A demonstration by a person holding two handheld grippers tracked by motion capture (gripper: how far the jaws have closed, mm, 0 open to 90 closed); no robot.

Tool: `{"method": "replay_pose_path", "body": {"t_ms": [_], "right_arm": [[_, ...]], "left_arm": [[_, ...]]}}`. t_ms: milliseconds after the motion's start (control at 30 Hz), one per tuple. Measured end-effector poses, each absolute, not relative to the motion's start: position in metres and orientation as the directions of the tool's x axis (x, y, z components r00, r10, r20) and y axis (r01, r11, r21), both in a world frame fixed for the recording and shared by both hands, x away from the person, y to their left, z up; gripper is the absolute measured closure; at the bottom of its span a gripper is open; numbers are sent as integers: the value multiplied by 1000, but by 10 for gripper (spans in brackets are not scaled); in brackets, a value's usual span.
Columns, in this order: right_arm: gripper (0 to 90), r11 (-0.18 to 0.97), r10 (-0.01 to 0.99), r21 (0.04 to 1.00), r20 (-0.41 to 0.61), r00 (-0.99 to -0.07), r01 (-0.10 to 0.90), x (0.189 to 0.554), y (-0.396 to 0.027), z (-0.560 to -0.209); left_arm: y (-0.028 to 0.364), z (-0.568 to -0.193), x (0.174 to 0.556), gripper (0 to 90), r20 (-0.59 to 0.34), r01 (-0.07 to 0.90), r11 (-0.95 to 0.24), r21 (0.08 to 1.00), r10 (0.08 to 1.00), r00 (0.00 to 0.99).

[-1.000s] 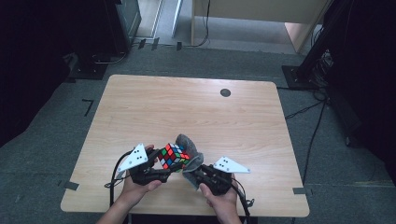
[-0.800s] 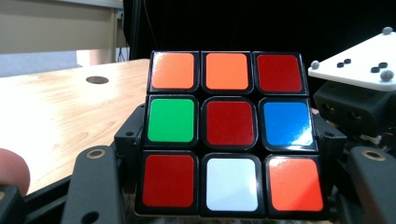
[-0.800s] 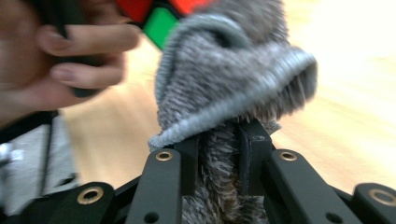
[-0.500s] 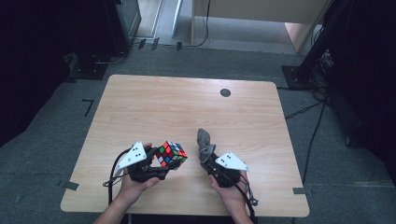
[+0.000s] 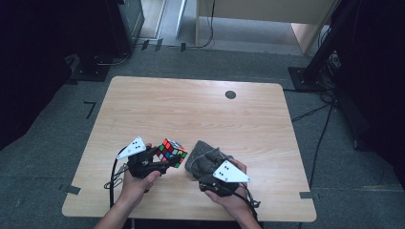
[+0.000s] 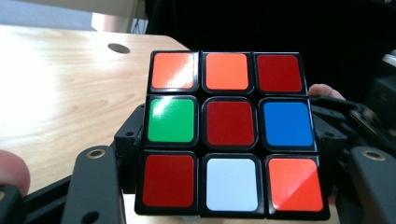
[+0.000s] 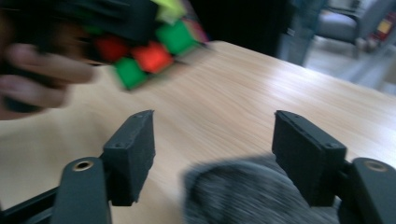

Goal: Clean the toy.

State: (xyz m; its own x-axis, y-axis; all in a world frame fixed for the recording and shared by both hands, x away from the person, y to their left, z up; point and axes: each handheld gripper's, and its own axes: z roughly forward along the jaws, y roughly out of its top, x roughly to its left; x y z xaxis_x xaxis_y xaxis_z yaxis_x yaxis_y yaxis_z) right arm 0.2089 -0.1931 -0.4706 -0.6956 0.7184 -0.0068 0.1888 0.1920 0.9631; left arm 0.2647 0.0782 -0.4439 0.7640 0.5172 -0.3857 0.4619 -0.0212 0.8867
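Grey carpet surrounds a light wooden table [image 5: 191, 119] with a small dark round hole [image 5: 230, 94] near its far edge; dark stands and cables sit at the room's margins.

Person's forearms enter from the near side, one gripper per hand.

Left gripper [image 5: 165, 160]: held just above the near-left part of the table, jaws clamped at a middling width on a scrambled puzzle cube [image 5: 172, 152]. In the left gripper view the cube [image 6: 231, 133] sits square between the two black jaws, one face toward the camera: orange, orange, red on top; green, red, blue across the middle; red, white, orange below. Cube looks lifted off the wood, tilted slightly in the high view. A grey three-cornered plate [image 5: 132, 147] tops this gripper.

Right gripper [image 7: 212, 154]: jaws have just been opening and now stand wide apart. A grey cloth [image 7: 252, 191] lies low between them, blurred; pads are not pressing on it. In the high view the cloth [image 5: 205, 160] rests bunched on the table just right of the cube, near it but apart, with the right gripper [image 5: 207, 174] directly behind it under its own grey plate [image 5: 230, 172].

Right gripper view also catches the cube [image 7: 149, 51] and the left hand [image 7: 42, 74] farther off, both blurred.
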Motion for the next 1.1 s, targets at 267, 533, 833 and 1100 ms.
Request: {"method": "replay_pose_path", "body": {"t_ms": [267,533,833,1100], "right_arm": [[199,245,669,966,-113,-735,75,198,-167,-474],[282,282,688,959,-223,-691,-28,190,-160,-473],[328,339,676,941,-242,-696,2,191,-161,-473],[334,305,710,943,-132,-692,133,201,-173,-471]], "left_arm": [[63,-439,261,341,-430,519,-84,851,457,779],[51,-442,259,341,-478,570,-142,809,407,779],[51,-446,263,312,-459,555,-154,818,408,789],[71,-435,265,264,-383,466,-82,881,456,803]]}}
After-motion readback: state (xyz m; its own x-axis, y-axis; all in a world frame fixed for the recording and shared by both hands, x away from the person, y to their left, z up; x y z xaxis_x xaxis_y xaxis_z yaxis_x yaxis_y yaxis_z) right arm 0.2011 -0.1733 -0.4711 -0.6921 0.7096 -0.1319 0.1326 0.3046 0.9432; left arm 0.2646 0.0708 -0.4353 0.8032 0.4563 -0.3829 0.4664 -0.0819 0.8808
